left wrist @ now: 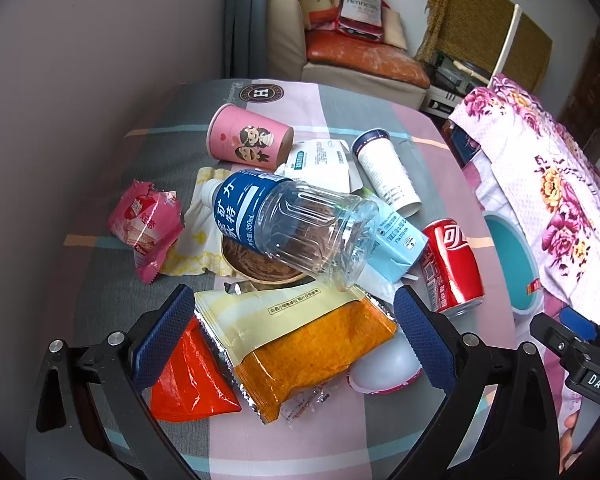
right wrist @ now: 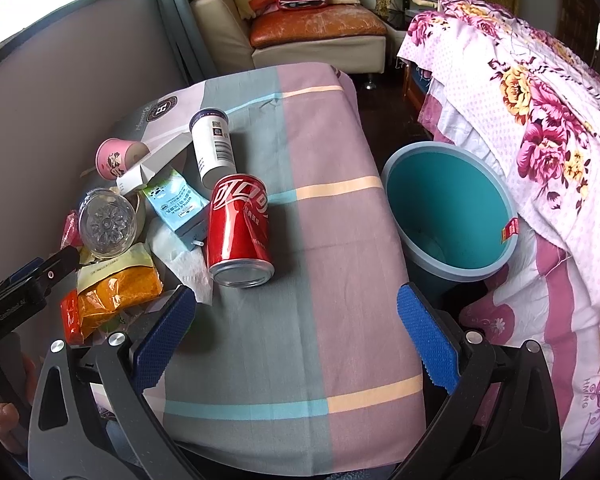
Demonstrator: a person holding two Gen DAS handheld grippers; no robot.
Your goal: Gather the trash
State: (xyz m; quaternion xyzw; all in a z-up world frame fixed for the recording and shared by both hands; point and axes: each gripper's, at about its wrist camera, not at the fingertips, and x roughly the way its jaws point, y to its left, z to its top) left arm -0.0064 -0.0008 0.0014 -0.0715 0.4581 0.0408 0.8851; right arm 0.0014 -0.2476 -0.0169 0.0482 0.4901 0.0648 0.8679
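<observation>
My left gripper point(left wrist: 294, 330) hangs with its jaws spread wide over the near end of the trash pile, holding nothing; the orange packet point(left wrist: 312, 344) lies between the blue pads, a red wrapper point(left wrist: 188, 376) just under the left one; beyond them a clear bottle point(left wrist: 296, 224) lies tilted across a bowl point(left wrist: 260, 270), with a milk carton point(left wrist: 396, 240) and a red can point(left wrist: 452, 268) on its side to the right, a pink cup point(left wrist: 250, 138) and a white tube point(left wrist: 388, 172) further back, and a pink wrapper point(left wrist: 146, 224) alone toward the cloth's left edge; my right gripper point(right wrist: 296, 336) is also spread and holds nothing, over bare striped cloth point(right wrist: 332, 240); the can point(right wrist: 240, 228) lies ahead and left of it, at the pile's right fringe; from there the cloth is open to its right edge, and just past that edge stands the teal bin point(right wrist: 452, 208), mouth up, pressed against a floral cover point(right wrist: 548, 120)
</observation>
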